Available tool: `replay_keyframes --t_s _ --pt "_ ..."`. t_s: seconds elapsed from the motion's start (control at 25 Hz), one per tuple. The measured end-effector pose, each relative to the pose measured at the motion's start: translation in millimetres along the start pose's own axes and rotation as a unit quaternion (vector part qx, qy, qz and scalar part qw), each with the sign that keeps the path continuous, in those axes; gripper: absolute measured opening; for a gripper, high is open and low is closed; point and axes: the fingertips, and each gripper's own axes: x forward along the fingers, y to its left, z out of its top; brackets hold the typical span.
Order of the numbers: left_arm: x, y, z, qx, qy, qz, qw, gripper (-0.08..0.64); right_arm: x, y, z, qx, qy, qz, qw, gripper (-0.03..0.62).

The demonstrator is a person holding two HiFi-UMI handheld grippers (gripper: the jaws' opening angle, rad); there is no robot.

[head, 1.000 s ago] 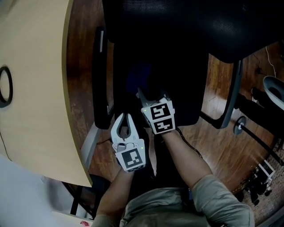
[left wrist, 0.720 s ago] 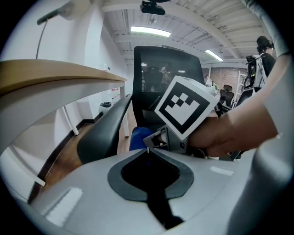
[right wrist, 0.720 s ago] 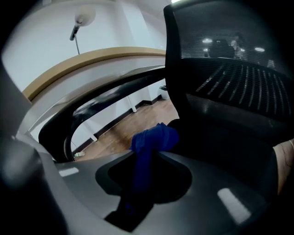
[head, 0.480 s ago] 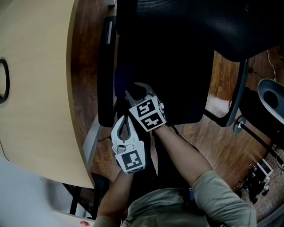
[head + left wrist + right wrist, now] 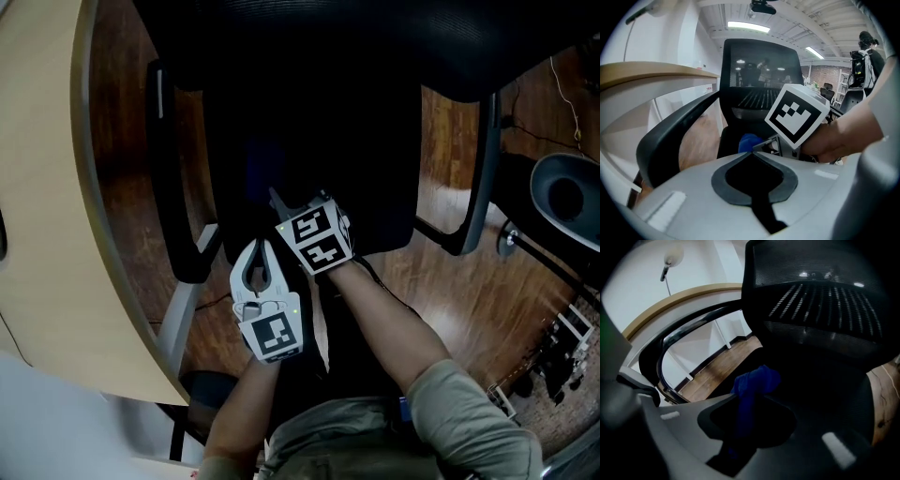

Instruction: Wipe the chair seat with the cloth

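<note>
The wooden floor [image 5: 450,272] is showing warm brown under a black office chair, and a pale curved desk [image 5: 56,216] is sweeping down the left side. From the head view the chair seat [image 5: 328,141] is reading as one dark slab with an armrest [image 5: 173,197] running along its left edge. Both grippers are coming in over its front edge, left of the middle.

That view is giving away almost nothing of the task's thing in the gloom, so over to the right gripper view. There the right claw [image 5: 749,395] is clamping the blue cloth [image 5: 757,378]. The fabric is running down between the two jaws, and a loose bunch is sticking out past the tips. The bunch is sitting over the seat near that front edge, with the mesh backrest [image 5: 820,301] looming behind. Whether the cloth is actually pressing on the seat I cannot tell, because it is too dark.

The left gripper view is adding what the others are missing. The left claw [image 5: 753,152] is closed, tips meeting, with nothing between them. Just beyond it the right gripper's marker cube [image 5: 797,119] is filling the frame, with the hand [image 5: 843,136] gripping behind it and a sliver of blue peeking out below. That view alone is also catching the ceiling lights [image 5: 749,26] and a person [image 5: 867,47] standing far off at the right.
</note>
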Motion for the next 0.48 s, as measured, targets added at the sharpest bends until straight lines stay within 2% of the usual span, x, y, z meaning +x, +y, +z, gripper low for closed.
replay_keyframes --t_s 0.24,0.36,0.48 --pt "19 -53 20 0.041 -0.004 -0.058 0.9975 0.006 -46 -77 -32 0.068 -0.002 -0.084 0.994 0.086" --pt "30 -85 25 0.059 -0.004 -0.076 0.9954 0.006 -72 -124 -57 0.108 -0.001 -0.124 0.986 0.086" --pt "40 -116 31 0.073 -0.003 -0.092 0.993 0.006 -101 -169 -78 0.157 -0.006 -0.163 0.974 0.086"
